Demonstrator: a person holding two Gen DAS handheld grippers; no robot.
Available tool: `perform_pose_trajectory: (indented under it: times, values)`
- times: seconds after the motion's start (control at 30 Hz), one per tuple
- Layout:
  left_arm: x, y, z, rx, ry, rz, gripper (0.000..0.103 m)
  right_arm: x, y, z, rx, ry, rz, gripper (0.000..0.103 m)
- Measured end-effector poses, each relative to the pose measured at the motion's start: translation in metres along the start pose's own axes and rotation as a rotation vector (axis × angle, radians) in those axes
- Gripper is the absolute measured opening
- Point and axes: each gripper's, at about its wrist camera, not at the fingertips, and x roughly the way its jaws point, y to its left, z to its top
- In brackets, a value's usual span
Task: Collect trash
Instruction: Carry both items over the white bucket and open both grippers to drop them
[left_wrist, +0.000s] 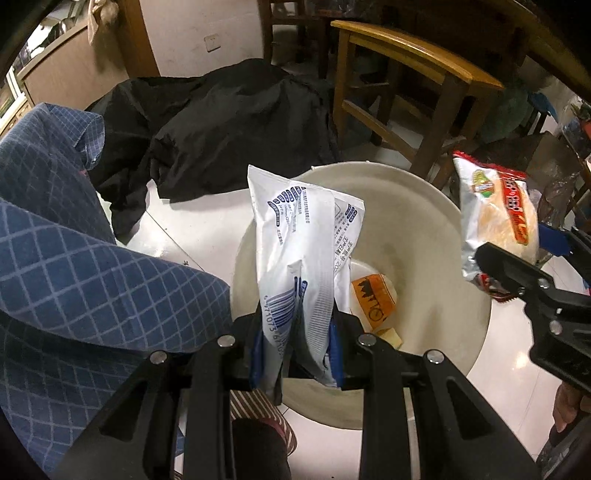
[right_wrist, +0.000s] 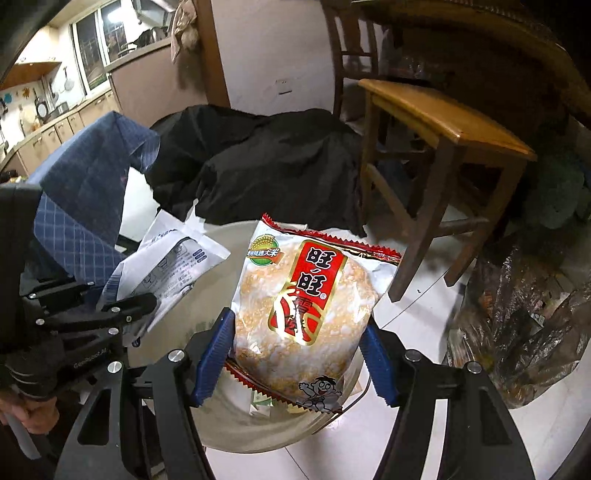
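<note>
My left gripper (left_wrist: 297, 349) is shut on a white wrapper with blue print (left_wrist: 299, 254) and holds it over the cream bucket (left_wrist: 436, 229). An orange-and-white wrapper (left_wrist: 373, 301) lies inside the bucket. My right gripper (right_wrist: 295, 354) is shut on a red-and-white rice cracker packet (right_wrist: 303, 302), held above the bucket's rim (right_wrist: 218, 236). The packet also shows at the right of the left wrist view (left_wrist: 495, 218), and the white wrapper at the left of the right wrist view (right_wrist: 173, 266).
A black cloth (left_wrist: 221, 129) lies on the white tile floor behind the bucket. A wooden stool (right_wrist: 439, 147) stands at the back right. A clear plastic bag of rubbish (right_wrist: 517, 325) sits at the right. My leg in blue checked trousers (left_wrist: 81, 240) is at the left.
</note>
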Motion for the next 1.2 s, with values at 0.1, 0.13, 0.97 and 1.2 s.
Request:
perform_pose_trajectory:
  times: [0.1,0.13,0.97,1.2]
  values:
    - [0.001,-0.003,0.001,0.014,0.001,-0.005,0.026,0.002,0.000,0.000,-0.004,0.003,0.003,0.067]
    - [0.001,-0.004,0.000,0.016,0.002,-0.005,0.026,0.002,0.001,0.000,-0.005,0.004,0.003,0.067]
    - [0.004,-0.006,-0.002,0.022,0.011,0.004,0.026,0.012,0.009,0.005,-0.139,0.064,0.160,0.067]
    - [0.005,-0.002,0.000,0.011,-0.004,-0.021,0.030,0.017,0.008,0.010,-0.167,0.064,0.187,0.075]
